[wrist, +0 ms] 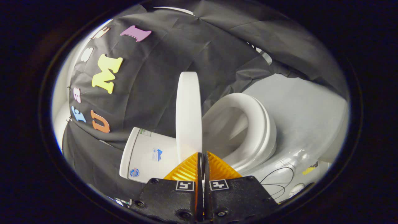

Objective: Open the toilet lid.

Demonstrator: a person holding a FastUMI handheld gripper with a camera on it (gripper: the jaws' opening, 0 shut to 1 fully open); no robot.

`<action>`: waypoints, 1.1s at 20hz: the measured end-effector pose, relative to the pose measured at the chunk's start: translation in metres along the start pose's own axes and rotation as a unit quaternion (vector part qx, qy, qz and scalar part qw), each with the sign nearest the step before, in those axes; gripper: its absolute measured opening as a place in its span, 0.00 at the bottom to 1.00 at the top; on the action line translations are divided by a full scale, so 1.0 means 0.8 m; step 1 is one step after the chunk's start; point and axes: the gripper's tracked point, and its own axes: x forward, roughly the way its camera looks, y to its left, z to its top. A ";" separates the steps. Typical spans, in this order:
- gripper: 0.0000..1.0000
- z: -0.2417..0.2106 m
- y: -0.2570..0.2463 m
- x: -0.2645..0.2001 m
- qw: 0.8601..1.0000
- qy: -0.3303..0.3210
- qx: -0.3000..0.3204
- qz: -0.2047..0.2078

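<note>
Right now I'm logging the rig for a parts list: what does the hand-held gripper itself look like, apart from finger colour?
The hand-held gripper has two wedge-shaped fingers with ribbed faces, tapering to points. Each sits on a black, textured block fixed with dark screws. Each block carries a small square black-and-white marker. No cable is visible on the gripper.

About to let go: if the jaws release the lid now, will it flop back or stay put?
The lid looks rigid, a smooth one-piece shell, so it should swing whole on its hinge, not flex. Its glossy edge may slip from the gripper, whose jaws look shut on it. It stands raised off the seat, so it could fall either way.
</note>
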 end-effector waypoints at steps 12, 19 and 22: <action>0.04 -0.012 0.062 -0.003 0.995 -0.053 -0.074 -0.041; 0.04 -0.024 0.098 -0.003 0.982 -0.087 -0.153 -0.072; 0.04 -0.030 0.108 -0.001 0.974 -0.098 -0.183 -0.086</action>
